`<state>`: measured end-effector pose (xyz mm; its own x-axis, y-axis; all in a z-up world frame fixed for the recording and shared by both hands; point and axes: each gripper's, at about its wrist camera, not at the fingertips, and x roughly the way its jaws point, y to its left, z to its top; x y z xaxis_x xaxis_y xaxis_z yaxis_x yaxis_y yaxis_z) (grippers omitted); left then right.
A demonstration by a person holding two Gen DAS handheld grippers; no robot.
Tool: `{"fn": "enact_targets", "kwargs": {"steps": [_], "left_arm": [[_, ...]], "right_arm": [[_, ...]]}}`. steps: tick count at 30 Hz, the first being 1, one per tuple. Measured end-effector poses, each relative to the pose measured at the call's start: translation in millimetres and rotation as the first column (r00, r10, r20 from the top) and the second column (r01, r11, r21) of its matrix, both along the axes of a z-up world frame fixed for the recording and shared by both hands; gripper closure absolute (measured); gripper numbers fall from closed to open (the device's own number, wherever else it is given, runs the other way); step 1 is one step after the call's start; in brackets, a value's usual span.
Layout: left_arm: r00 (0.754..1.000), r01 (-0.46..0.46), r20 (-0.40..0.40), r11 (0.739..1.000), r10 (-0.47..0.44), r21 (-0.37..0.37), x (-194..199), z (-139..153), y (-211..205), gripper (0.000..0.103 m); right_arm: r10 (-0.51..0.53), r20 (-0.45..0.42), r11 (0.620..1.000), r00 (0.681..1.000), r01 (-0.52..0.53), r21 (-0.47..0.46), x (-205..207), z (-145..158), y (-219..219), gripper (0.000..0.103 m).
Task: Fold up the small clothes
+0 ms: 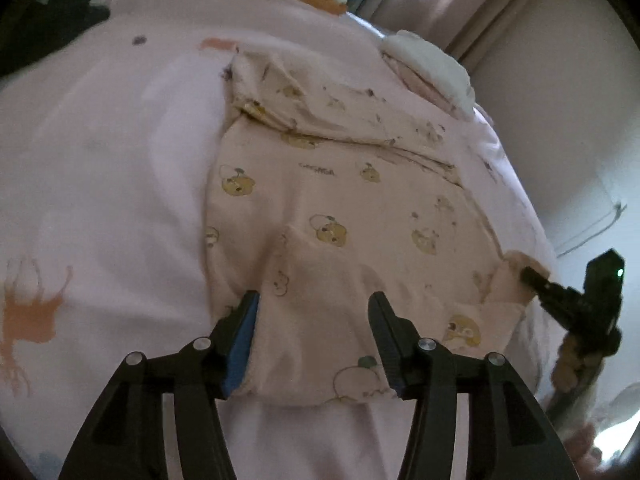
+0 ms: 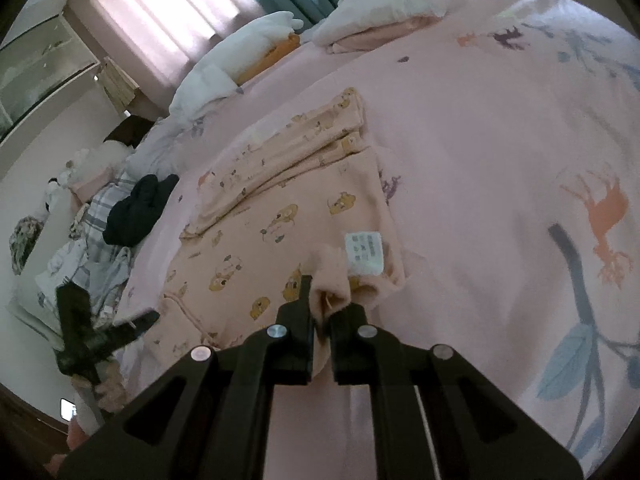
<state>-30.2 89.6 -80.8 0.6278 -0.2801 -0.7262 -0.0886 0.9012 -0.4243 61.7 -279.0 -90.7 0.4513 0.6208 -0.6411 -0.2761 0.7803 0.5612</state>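
Observation:
A small peach top printed with yellow bears point(image 1: 340, 208) lies flat on the pink bedspread point(image 1: 100, 160), its sleeves folded across its upper part. My left gripper point(image 1: 314, 300) is open, its fingers on either side of a raised fold at the near hem. My right gripper point(image 2: 329, 300) is shut on a bunched corner of the top point(image 2: 332, 276), beside the white care label point(image 2: 364, 254). In the left wrist view the right gripper point(image 1: 534, 276) pinches the top's right corner. In the right wrist view the left gripper point(image 2: 144, 320) sits at the top's left edge.
White and pink folded bedding point(image 2: 380, 8) lies at the head of the bed. A dark garment point(image 2: 140, 208) and plaid clothes point(image 2: 96, 240) lie at the bed's far edge. Curtains point(image 2: 168, 12) and a wall point(image 1: 560, 100) stand beyond the bed.

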Motion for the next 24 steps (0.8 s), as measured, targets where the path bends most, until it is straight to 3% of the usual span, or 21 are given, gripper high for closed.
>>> {"fn": "enact_targets", "kwargs": {"steps": [1, 2, 4, 8, 13, 18, 22, 24], "left_arm": [[1.0, 0.004, 0.004, 1.0, -0.004, -0.015, -2, 0, 0, 0.056], [1.0, 0.004, 0.004, 0.999, -0.004, -0.049, -3, -1, 2, 0.067], [1.0, 0.005, 0.002, 0.989, -0.005, -0.151, -5, -4, 10, 0.077], [1.0, -0.024, 0.0, 0.991, 0.024, -0.134, -4, -4, 9, 0.096], [0.993, -0.079, 0.063, 0.966, 0.097, -0.245, -1, 8, 22, 0.099], [0.988, -0.083, 0.108, 0.969, 0.11, -0.233, 11, 26, 25, 0.099], [0.984, -0.087, 0.129, 0.963, 0.123, -0.254, 15, 33, 29, 0.099], [0.986, -0.082, 0.125, 0.971, 0.112, -0.223, 19, 33, 29, 0.099]], "right_arm": [[0.0, -0.004, 1.0, 1.0, 0.0, 0.0, 0, -2, 1, 0.094], [0.002, -0.007, 1.0, 1.0, -0.002, -0.002, -1, -3, 2, 0.094], [0.007, -0.005, 1.0, 1.0, -0.007, -0.012, -2, -5, 5, 0.094], [0.007, 0.007, 1.0, 1.0, -0.007, -0.001, -2, -3, 9, 0.097], [-0.017, 0.008, 0.994, 1.0, 0.016, 0.106, 6, 6, 6, 0.098], [-0.042, 0.012, 0.987, 0.999, 0.04, 0.155, 23, 17, 6, 0.098], [-0.022, 0.049, 0.992, 0.999, 0.016, 0.127, 25, 30, 15, 0.098], [-0.01, 0.05, 0.99, 0.999, 0.003, 0.139, 28, 34, 19, 0.098]]}}
